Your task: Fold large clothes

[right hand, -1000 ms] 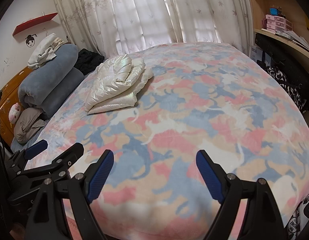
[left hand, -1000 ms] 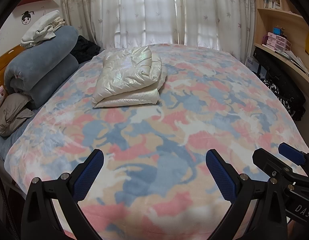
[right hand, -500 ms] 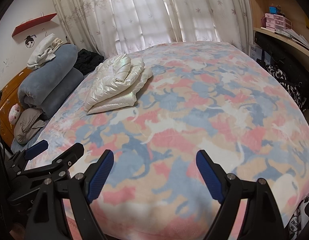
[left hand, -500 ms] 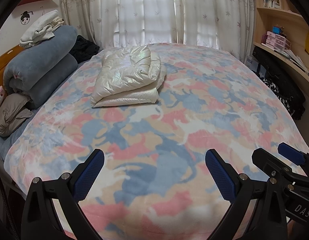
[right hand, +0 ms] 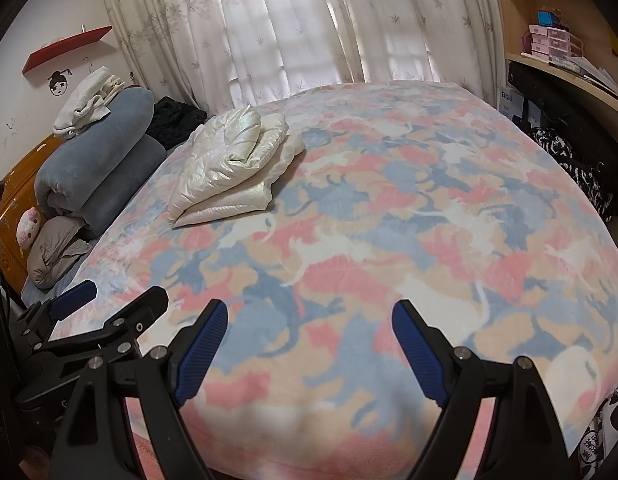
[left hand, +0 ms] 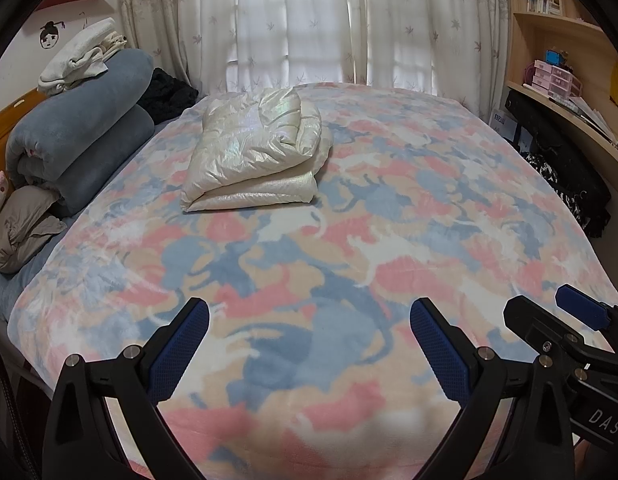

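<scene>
Although the pearl-white puffer jacket (left hand: 255, 152) is already gathered into a compact, layered bundle, it is seen lying untouched on the far left part of the bed, on the patterned fleece blanket (left hand: 349, 248), near the rolled grey-blue blankets (left hand: 81, 136) at the headboard side. Across the last second almost nothing is found to have changed: the bundle is shown in the same place and shape, and only a slight shift of both cameras can be made out. From this it is judged that the fold of this garment is finished, or close to it, and that a pause has been reached, either before a last tidying or before another garment is fetched; which of these is meant cannot be told. The left gripper (left hand: 309, 344) is held low over the near edge of the bed with its fingers spread wide and nothing between them, and the right gripper (right hand: 309, 344) is held likewise, just beside it, spread and empty. Both are kept well apart from the jacket. Behind the bed, drawn floral curtains (left hand: 329, 24) are seen, and wooden shelves (left hand: 557, 52) on the right.
</scene>
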`<action>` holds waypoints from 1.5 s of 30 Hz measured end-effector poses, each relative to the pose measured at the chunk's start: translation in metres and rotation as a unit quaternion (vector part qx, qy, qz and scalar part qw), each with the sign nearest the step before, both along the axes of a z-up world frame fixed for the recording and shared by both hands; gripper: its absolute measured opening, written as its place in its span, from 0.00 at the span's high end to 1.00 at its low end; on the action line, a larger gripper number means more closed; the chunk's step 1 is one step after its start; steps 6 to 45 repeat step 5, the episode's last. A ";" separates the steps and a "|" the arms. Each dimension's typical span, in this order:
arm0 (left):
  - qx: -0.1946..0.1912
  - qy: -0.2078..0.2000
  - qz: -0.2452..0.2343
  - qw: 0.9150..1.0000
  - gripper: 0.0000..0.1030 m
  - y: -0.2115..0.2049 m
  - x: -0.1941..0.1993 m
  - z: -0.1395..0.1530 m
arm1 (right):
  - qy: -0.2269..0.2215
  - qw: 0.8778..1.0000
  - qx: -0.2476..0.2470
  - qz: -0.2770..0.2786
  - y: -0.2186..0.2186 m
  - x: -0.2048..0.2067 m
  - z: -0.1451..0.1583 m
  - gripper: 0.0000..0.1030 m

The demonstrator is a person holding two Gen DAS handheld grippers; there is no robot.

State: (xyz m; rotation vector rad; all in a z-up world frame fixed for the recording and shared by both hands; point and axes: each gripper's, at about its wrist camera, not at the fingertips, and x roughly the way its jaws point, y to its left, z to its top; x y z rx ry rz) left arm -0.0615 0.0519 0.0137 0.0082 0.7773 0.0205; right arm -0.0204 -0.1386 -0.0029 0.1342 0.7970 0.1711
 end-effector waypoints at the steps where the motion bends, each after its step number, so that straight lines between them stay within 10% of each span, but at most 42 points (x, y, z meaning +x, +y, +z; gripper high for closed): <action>1: 0.000 0.001 0.000 1.000 0.04 0.001 -0.001 -0.001 | 0.000 1.000 0.000 0.000 0.000 0.000 0.000 0.18; 45: 0.001 0.004 -0.001 1.000 0.04 0.001 -0.001 -0.004 | 0.001 1.000 0.001 0.000 0.000 0.000 -0.001 0.18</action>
